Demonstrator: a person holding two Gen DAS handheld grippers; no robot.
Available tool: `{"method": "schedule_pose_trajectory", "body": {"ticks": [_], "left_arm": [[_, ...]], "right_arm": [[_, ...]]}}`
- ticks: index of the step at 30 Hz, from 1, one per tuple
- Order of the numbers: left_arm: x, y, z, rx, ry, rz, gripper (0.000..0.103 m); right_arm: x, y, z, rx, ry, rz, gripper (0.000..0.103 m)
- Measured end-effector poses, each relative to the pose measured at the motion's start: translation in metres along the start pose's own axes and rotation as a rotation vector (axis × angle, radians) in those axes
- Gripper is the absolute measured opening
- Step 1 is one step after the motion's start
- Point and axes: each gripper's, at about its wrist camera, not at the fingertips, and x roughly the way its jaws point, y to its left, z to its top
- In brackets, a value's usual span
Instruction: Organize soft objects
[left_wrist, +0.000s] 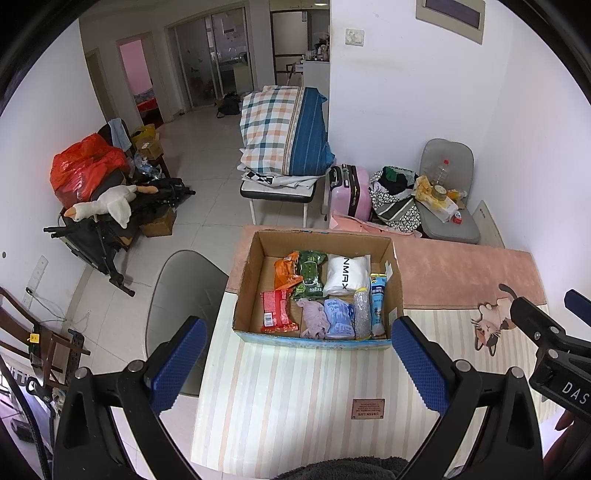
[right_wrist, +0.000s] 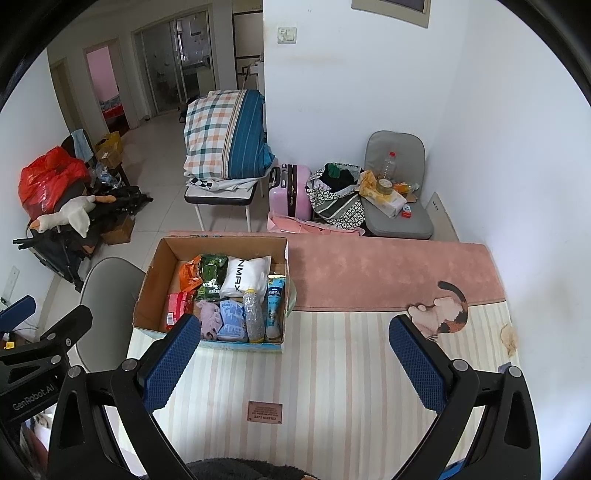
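Note:
A cardboard box (left_wrist: 258, 243) (right_wrist: 155, 273) stands on the striped mat (left_wrist: 295, 387) (right_wrist: 325, 369). Inside lie soft packets in rows: an orange bag (left_wrist: 286, 273), a green bag (left_wrist: 312, 273), a white pouch (left_wrist: 347, 275) (right_wrist: 245, 277), a red packet (left_wrist: 277, 310), a lilac cloth (left_wrist: 314, 319) (right_wrist: 210, 319), a pale blue pack (left_wrist: 338, 319) (right_wrist: 232, 319), a clear crinkled bottle (left_wrist: 362, 314) (right_wrist: 255, 314) and a blue-white pack (left_wrist: 377, 306) (right_wrist: 275, 306). My left gripper (left_wrist: 299, 365) hangs open just before the box, holding nothing. My right gripper (right_wrist: 295, 363) is open over the mat, right of the box.
A pink rug section (right_wrist: 388, 273) with a cat picture (right_wrist: 443, 310) covers the table's far side. A grey chair (left_wrist: 181, 295) stands left of the table. Beyond are a folded quilt on a stool (left_wrist: 284, 136), a pink suitcase (left_wrist: 351, 192) and a cluttered grey chair (left_wrist: 447, 199).

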Motion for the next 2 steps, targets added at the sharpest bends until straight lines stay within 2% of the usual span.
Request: {"method": "schedule_pose_trajectory", "body": {"ticks": [2], "left_arm": [[-0.0018, 0.0012, -0.0006, -0.002, -0.006, 0.000, 0.103]], "right_arm": [[-0.0009, -0.0001, 0.0002, 0.001, -0.003, -0.002, 0.103]]}}
